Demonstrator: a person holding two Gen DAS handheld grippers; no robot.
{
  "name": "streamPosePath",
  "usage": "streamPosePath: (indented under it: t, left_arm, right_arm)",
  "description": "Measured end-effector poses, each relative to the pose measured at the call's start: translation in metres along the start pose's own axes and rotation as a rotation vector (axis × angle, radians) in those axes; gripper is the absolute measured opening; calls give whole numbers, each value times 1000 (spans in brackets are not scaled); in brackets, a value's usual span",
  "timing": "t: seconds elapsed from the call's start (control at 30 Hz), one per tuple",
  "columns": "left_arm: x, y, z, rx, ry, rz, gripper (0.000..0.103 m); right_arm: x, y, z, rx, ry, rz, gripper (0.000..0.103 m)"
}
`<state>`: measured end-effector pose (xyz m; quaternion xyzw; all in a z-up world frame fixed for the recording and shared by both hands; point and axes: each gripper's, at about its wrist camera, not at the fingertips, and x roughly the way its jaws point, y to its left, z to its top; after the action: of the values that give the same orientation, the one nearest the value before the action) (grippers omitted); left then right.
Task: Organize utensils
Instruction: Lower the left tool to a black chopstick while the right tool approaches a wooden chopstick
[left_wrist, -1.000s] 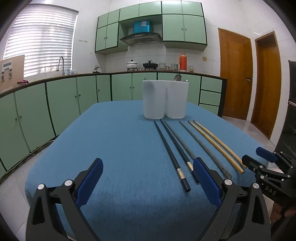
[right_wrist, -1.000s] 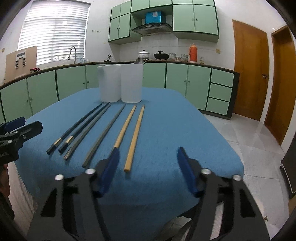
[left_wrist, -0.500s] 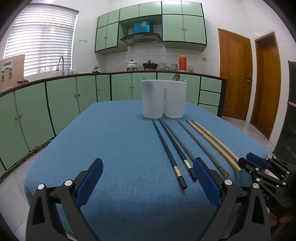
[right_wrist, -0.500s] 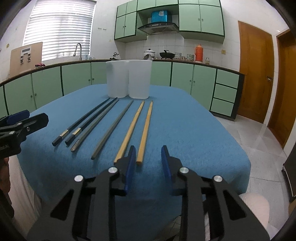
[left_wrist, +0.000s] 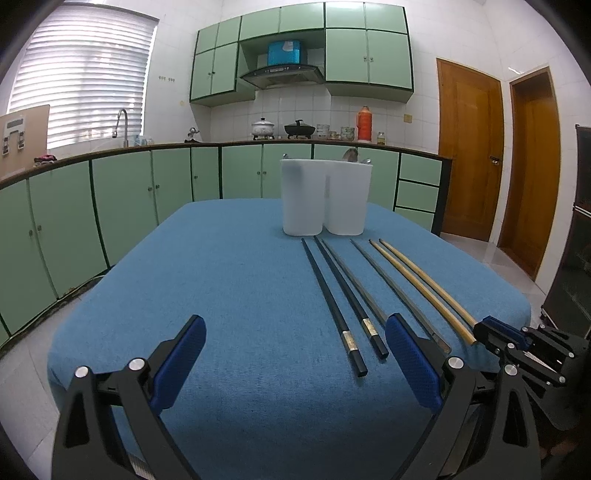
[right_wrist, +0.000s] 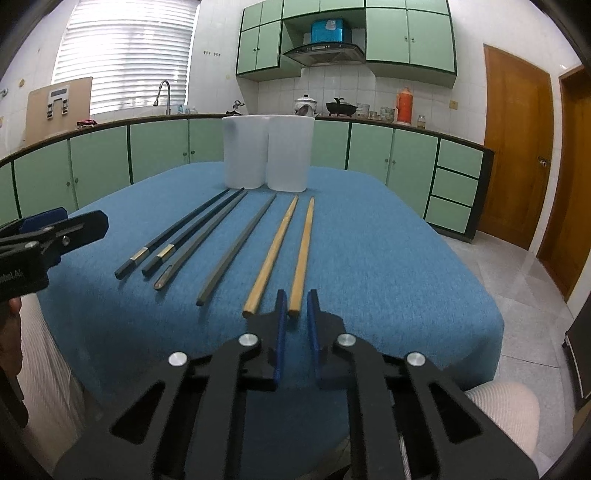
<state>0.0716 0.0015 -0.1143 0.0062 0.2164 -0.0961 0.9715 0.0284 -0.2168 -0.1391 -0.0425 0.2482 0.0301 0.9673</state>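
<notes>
Right wrist view: right tongs (right_wrist: 295, 312) closing on the near end of the rightmost bamboo chopstick (right_wrist: 303, 254), bottom centre, apparently to lift it toward the white holders (right_wrist: 269, 153). Left tongs (left_wrist: 295, 360) released, idle over blue surface (left_wrist: 229, 295).

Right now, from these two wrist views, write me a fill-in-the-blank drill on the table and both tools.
1. The table's cloth is ___.
2. ___ chopsticks lie on it, in front of two white containers.
3. The near end of a ___ chopstick sits between the narrowed fingers of the right tool.
4. The left tool has its jaws ___, with nothing between them.

Missing words: blue; Six; wooden; open
</notes>
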Motion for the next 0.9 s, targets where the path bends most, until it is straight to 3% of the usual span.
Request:
streamPosePath:
  t: [0.33,0.57,0.63,0.7,0.8,0.9]
  left_arm:
    - [-1,-4,3,5,14,4,96]
    - [-1,-6,-1,-2,50,-18,95]
    - [2,-8,-4,3,73,-31,86]
    - [7,-15,-7,32,106,-33,70]
    - [11,-19,-10,43,135,-47,60]
    - [13,-23,-11,46,147,-57,58]
  right_arm:
    - [-3,-7,14,20,71,12,7]
    - [-11,-11,24,24,59,6,6]
    - [-12,-11,24,24,59,6,6]
    - [-12,-11,25,26,62,9,6]
    - [-14,-11,24,29,61,13,6]
    - [-15,-14,25,34,62,14,6]
